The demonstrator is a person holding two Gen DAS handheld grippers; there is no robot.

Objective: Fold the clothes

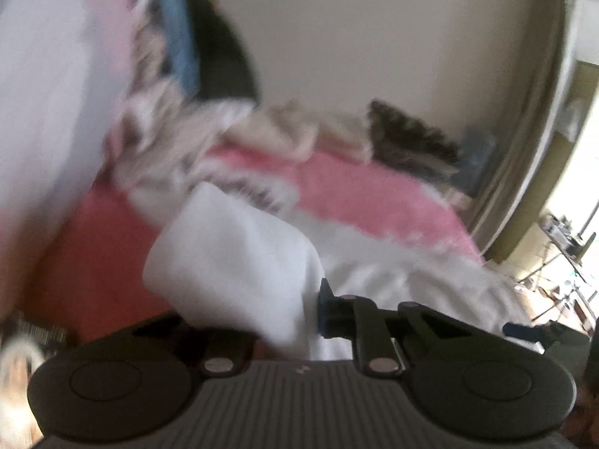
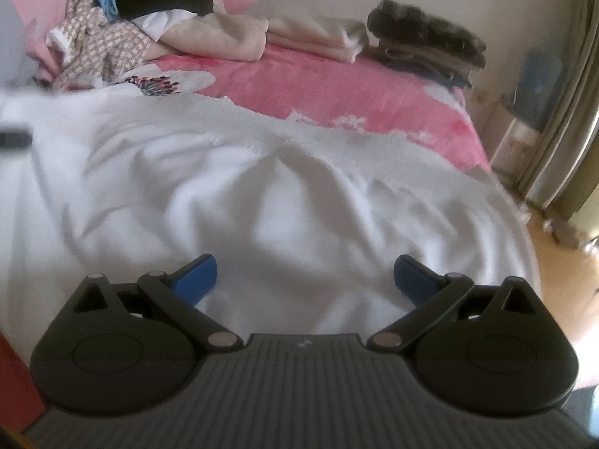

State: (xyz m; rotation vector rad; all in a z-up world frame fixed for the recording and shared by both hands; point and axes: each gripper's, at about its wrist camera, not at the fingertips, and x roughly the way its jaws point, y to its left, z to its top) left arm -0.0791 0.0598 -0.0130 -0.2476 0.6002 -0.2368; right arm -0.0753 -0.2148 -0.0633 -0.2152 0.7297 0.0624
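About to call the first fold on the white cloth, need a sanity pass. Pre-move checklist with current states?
1. Left gripper pinching white cloth: ok, a lifted flap rises from the shut jaws.
2. Right gripper ready: ok, open above the cloth, holding nothing.
3. Cloth lying flat: not ok, wrinkled.
4. Far side of pink bed cover free: not ok, folded stacks and loose clothes pile there.
5. Grip at a corner: cannot tell, blurred.
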